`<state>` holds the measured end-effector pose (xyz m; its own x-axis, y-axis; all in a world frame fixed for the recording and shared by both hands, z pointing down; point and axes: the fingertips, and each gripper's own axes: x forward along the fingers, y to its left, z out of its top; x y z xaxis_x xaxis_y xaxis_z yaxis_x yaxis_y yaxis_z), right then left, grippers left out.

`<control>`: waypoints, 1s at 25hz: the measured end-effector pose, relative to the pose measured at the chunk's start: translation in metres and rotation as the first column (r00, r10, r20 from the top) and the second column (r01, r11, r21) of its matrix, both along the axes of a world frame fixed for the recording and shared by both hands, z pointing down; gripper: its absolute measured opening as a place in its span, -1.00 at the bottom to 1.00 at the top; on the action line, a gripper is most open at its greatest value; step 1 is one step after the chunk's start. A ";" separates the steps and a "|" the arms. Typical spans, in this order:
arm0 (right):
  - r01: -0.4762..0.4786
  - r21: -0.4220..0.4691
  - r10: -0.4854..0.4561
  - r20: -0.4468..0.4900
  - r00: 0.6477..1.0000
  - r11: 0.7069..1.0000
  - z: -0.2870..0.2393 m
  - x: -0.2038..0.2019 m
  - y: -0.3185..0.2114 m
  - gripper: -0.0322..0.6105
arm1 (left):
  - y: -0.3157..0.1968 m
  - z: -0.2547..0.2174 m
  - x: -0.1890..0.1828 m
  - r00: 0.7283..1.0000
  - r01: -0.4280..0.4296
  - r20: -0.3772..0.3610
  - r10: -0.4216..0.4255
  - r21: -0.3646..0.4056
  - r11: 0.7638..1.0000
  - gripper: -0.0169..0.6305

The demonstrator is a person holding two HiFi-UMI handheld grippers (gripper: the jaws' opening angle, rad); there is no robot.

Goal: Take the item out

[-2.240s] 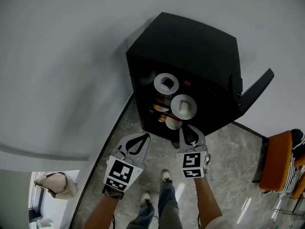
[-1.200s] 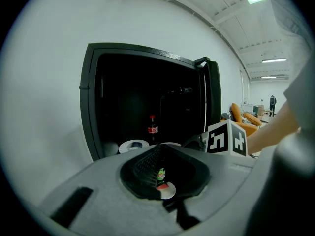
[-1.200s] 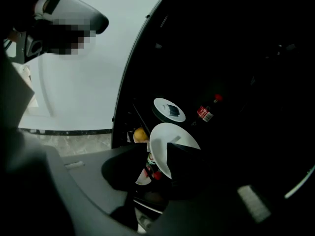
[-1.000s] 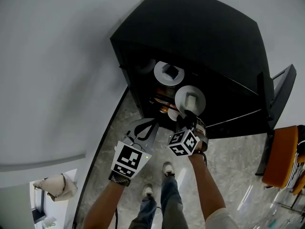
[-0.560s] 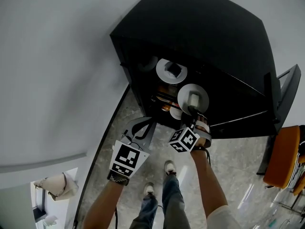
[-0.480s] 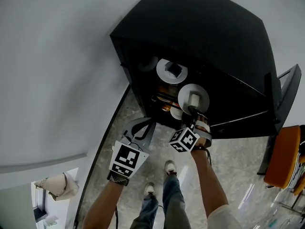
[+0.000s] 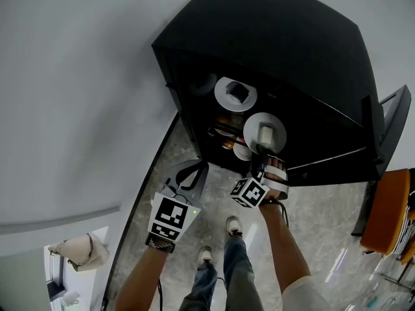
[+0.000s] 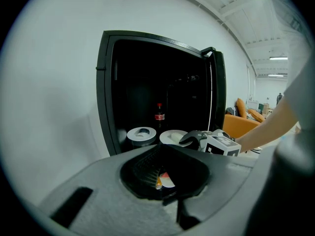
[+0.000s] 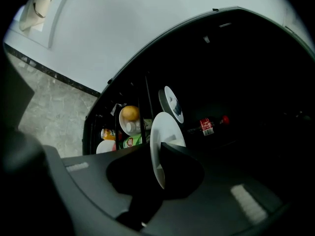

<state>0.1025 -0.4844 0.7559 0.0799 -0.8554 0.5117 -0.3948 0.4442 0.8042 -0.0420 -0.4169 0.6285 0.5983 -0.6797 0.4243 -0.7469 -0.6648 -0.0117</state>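
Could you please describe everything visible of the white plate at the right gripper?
The plate is round, white and smooth, with a small pale block at its middle. It lies inside the open black cabinet, beside a second white disc. The right gripper, whose jaws have just been closing, grips its near rim.
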 end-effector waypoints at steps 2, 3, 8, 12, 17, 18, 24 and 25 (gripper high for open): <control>0.008 0.020 -0.007 -0.018 1.000 1.000 -0.003 -0.001 0.001 -0.74 | 0.003 0.001 -0.002 1.000 0.003 0.004 -0.003 -0.002 1.000 -0.93; 0.014 0.032 -0.014 -0.026 1.000 0.999 -0.005 -0.001 0.002 -0.76 | 0.004 0.002 -0.004 1.000 0.005 0.007 -0.005 -0.003 1.000 -0.93; 0.058 0.090 -0.051 -0.080 0.996 0.994 -0.011 -0.007 0.007 -0.83 | 0.009 -0.001 -0.009 1.000 0.018 0.011 -0.018 0.004 1.000 -0.93; 0.091 0.089 -0.079 -0.133 0.988 0.992 -0.012 -0.010 0.013 -0.83 | 0.014 -0.004 -0.012 1.000 0.018 0.015 -0.018 0.011 1.000 -0.93; 0.131 0.086 -0.116 -0.155 0.981 0.988 -0.020 -0.018 0.019 -0.83 | 0.019 -0.007 -0.019 0.999 0.029 0.017 -0.030 0.015 0.999 -0.93; 0.137 0.088 -0.121 -0.161 0.979 0.987 -0.023 -0.019 0.020 -0.83 | 0.020 -0.009 -0.020 0.999 0.032 0.015 -0.032 0.016 0.999 -0.93; 0.167 0.111 -0.148 -0.161 0.976 0.980 -0.054 -0.029 0.026 -0.83 | 0.030 -0.030 -0.026 0.999 0.034 0.011 -0.034 0.044 0.998 -0.93; 0.174 0.114 -0.154 -0.165 0.974 0.978 -0.061 -0.031 0.028 -0.83 | 0.032 -0.035 -0.028 0.999 0.035 0.011 -0.036 0.049 0.998 -0.93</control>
<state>0.0716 -0.4563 0.6948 0.0027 -0.9206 0.3906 -0.1913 0.3829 0.9038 -0.0700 -0.3852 0.5939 0.5685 -0.7207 0.3968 -0.7697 -0.6362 -0.0529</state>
